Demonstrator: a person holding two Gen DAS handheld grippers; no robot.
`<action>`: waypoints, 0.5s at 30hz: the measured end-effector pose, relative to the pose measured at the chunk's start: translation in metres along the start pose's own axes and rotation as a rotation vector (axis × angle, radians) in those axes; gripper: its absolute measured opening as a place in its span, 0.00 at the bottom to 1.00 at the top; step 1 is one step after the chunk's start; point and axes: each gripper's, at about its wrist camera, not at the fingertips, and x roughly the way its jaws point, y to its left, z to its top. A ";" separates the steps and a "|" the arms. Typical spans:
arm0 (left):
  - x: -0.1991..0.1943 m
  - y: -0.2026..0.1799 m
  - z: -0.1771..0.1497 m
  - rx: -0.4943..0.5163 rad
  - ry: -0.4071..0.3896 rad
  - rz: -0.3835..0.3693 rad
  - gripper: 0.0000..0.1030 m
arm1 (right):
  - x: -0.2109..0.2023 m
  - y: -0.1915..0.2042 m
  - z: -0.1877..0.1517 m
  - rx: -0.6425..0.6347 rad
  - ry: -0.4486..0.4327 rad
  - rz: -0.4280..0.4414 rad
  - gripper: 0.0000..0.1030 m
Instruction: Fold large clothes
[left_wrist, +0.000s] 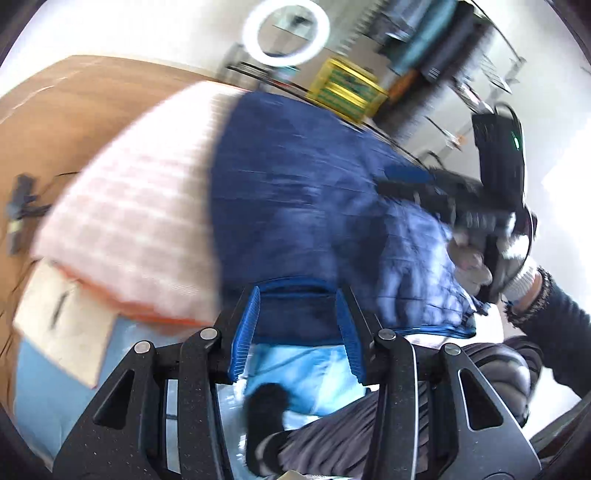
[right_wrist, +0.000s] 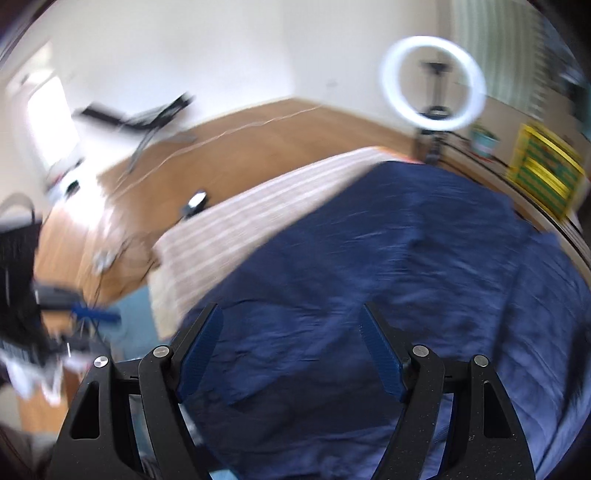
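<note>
Motion blur is seen in both views. A navy garment (right_wrist: 369, 258) is spread over a pink-and-white striped cover (right_wrist: 258, 206) on a raised bed or surface; which of the two cannot be told. In the left wrist view, the left tongs (left_wrist: 297, 332) are seen with their blue pads apart, and the near hem of the garment (left_wrist: 291, 206) is seen between them; whether the cloth is pinched cannot be told. The right tongs (left_wrist: 406, 184) are seen at the far right of that view, held by a gloved hand (left_wrist: 476, 266), low over the cloth. In the right wrist view, the right tongs (right_wrist: 291, 347) are spread wide above the garment, and nothing is gripped. A ring light (right_wrist: 434, 83) is seen beyond the bed, and a yellow crate (right_wrist: 543, 166) beside it on the wooden floor (right_wrist: 258, 129).
</note>
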 end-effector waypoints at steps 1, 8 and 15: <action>-0.009 0.011 -0.004 -0.030 -0.014 0.020 0.42 | 0.011 0.016 0.000 -0.052 0.020 0.017 0.74; -0.031 0.058 -0.011 -0.195 -0.072 0.108 0.42 | 0.086 0.087 -0.020 -0.329 0.205 0.056 0.73; -0.031 0.064 0.000 -0.181 -0.104 0.120 0.42 | 0.121 0.100 -0.045 -0.413 0.326 -0.011 0.72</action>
